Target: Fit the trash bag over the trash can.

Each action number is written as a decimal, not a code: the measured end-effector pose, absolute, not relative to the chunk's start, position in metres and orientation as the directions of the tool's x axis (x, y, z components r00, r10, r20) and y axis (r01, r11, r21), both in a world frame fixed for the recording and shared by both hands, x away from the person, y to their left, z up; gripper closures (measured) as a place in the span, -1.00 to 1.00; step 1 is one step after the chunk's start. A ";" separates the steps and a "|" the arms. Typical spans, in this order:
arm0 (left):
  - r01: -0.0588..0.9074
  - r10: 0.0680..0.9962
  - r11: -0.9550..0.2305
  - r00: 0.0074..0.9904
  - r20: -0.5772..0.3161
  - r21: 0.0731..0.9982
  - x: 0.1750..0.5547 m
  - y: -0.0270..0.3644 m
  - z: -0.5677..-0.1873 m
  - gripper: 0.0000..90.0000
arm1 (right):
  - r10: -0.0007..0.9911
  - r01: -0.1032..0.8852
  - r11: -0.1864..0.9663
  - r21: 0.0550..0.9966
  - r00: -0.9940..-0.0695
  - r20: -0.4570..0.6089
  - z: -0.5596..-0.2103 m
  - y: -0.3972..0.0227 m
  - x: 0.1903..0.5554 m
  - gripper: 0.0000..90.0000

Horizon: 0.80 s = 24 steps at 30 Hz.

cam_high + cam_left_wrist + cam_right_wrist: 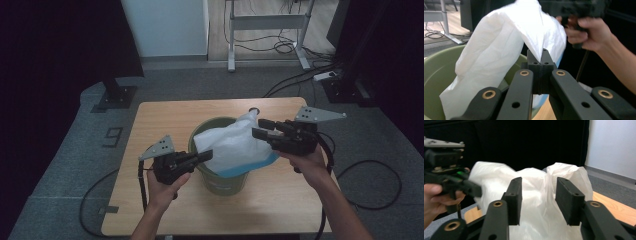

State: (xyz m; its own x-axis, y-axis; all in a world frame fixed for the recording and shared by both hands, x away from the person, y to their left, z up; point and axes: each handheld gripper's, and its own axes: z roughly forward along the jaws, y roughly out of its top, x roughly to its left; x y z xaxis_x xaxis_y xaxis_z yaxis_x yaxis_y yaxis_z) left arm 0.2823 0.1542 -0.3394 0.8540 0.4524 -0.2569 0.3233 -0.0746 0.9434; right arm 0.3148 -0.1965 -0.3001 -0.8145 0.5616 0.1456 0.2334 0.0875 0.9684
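A rectangular light-wood tabletop (165,112) with rounded corners stands on grey carpet (60,165). To its left, a dark marking shaped like the numeral nine (113,136) lies on the carpet, and a small grey tape patch (108,210) sits near the table's front left corner. Behind the table, a black square base plate with an upright post (116,95) rests on the floor. A white wall panel (167,27) rises at the back, beside the grey metal legs of a desk frame (267,25) on wooden flooring. Black cables (285,47) trail beneath that frame toward a white power strip (326,76). A looped black cable (385,175) lies on the carpet at right.
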 end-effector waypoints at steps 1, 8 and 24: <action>0.326 0.454 -0.067 0.852 -0.262 0.943 0.283 0.155 -0.339 1.00 | 0.566 0.228 0.087 0.970 -0.813 0.140 -0.301 -0.199 0.312 0.08; 0.354 0.451 -0.021 0.838 -0.308 0.935 0.287 0.161 -0.336 1.00 | 0.575 0.232 0.076 0.970 -0.805 0.148 -0.313 -0.225 0.294 -0.08; 0.368 0.464 -0.014 0.826 -0.320 0.930 0.292 0.168 -0.336 1.00 | 0.524 0.253 0.115 0.961 -0.837 0.157 -0.348 -0.236 0.284 0.05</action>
State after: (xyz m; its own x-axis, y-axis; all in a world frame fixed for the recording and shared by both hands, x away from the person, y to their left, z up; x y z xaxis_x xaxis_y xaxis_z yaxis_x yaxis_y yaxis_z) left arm 0.2922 0.1680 -0.3364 0.8261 0.4639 -0.3200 0.3680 -0.0140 0.9297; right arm 0.2840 -0.2361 -0.3480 -0.8372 0.5238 0.1574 0.2528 0.1154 0.9606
